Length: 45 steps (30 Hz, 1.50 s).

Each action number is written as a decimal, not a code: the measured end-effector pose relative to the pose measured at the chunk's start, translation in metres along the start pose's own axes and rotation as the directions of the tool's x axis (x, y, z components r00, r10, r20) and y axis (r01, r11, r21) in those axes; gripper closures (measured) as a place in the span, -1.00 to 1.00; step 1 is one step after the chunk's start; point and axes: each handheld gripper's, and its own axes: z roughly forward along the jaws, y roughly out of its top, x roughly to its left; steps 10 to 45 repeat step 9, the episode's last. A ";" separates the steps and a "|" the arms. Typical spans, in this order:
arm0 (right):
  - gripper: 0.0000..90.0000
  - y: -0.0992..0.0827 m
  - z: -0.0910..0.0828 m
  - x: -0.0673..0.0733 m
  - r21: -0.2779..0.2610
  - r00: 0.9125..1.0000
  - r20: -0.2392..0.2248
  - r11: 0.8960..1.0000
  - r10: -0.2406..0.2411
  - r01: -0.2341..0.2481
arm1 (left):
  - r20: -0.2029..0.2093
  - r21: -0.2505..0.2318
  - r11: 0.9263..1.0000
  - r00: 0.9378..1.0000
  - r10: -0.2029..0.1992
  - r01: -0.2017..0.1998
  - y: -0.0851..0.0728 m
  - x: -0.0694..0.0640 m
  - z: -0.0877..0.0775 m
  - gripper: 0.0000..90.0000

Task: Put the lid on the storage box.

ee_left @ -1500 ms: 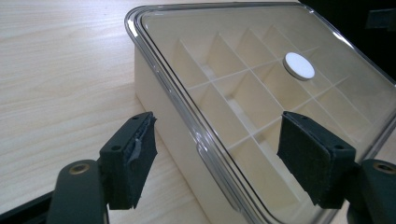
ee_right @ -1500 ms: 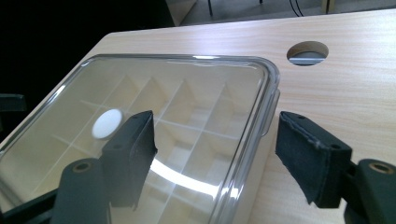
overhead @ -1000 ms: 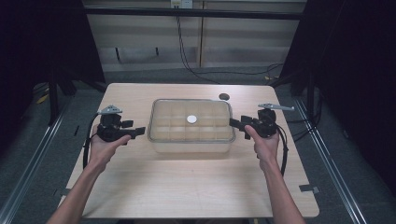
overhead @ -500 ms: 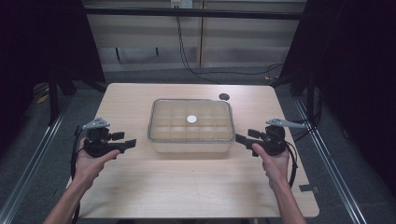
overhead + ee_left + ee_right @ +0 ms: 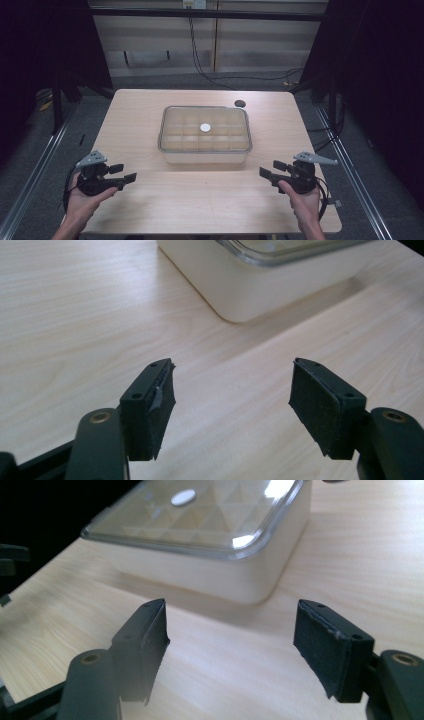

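A shallow white box with a clear lid over several compartments stands at the table's middle. A small white disc lies at the lid's centre. My left gripper is near the front left of the table, away from the box, with its jaws apart and nothing between them. My right gripper is near the front right; its jaws have just been opening and hold nothing. In the left gripper view the left gripper points at the box's corner. In the right gripper view the right gripper faces the box and the disc.
The light wooden table has a small dark round spot behind the box at the right. Metal rails run along the floor on both sides. Cables hang at the back wall.
Both hands have drawn back from the box's sides toward the table's front edge and outward. The box has stayed in place.
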 end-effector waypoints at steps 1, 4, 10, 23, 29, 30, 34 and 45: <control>-0.35 -0.005 -0.001 -0.001 0.007 1.000 0.002 1.000 -0.002 0.002 | 0.019 0.014 1.000 1.000 0.006 -0.006 -0.003 -0.002 0.001 -0.28; -0.35 -0.021 0.000 -0.004 0.013 1.000 0.020 1.000 0.014 -0.014 | 0.013 0.026 0.999 1.000 0.018 -0.018 -0.015 -0.006 0.005 -0.30; -0.40 -0.029 -0.002 -0.011 -0.005 0.999 0.038 0.999 0.032 -0.031 | -0.019 0.044 0.999 1.000 0.020 -0.019 -0.026 -0.005 0.010 -0.31; -0.40 -0.029 -0.002 -0.011 -0.005 0.999 0.038 0.999 0.032 -0.031 | -0.019 0.044 0.999 1.000 0.020 -0.019 -0.026 -0.005 0.010 -0.31; -0.40 -0.029 -0.002 -0.011 -0.005 0.999 0.038 0.999 0.032 -0.031 | -0.019 0.044 0.999 1.000 0.020 -0.019 -0.026 -0.005 0.010 -0.31; -0.40 -0.029 -0.002 -0.011 -0.005 0.999 0.038 0.999 0.032 -0.031 | -0.019 0.044 0.999 1.000 0.020 -0.019 -0.026 -0.005 0.010 -0.31; -0.40 -0.029 -0.002 -0.011 -0.005 0.999 0.038 0.999 0.032 -0.031 | -0.019 0.044 0.999 1.000 0.020 -0.019 -0.026 -0.005 0.010 -0.31; -0.40 -0.029 -0.002 -0.011 -0.005 0.999 0.038 0.999 0.032 -0.031 | -0.019 0.044 0.999 1.000 0.020 -0.019 -0.026 -0.005 0.010 -0.31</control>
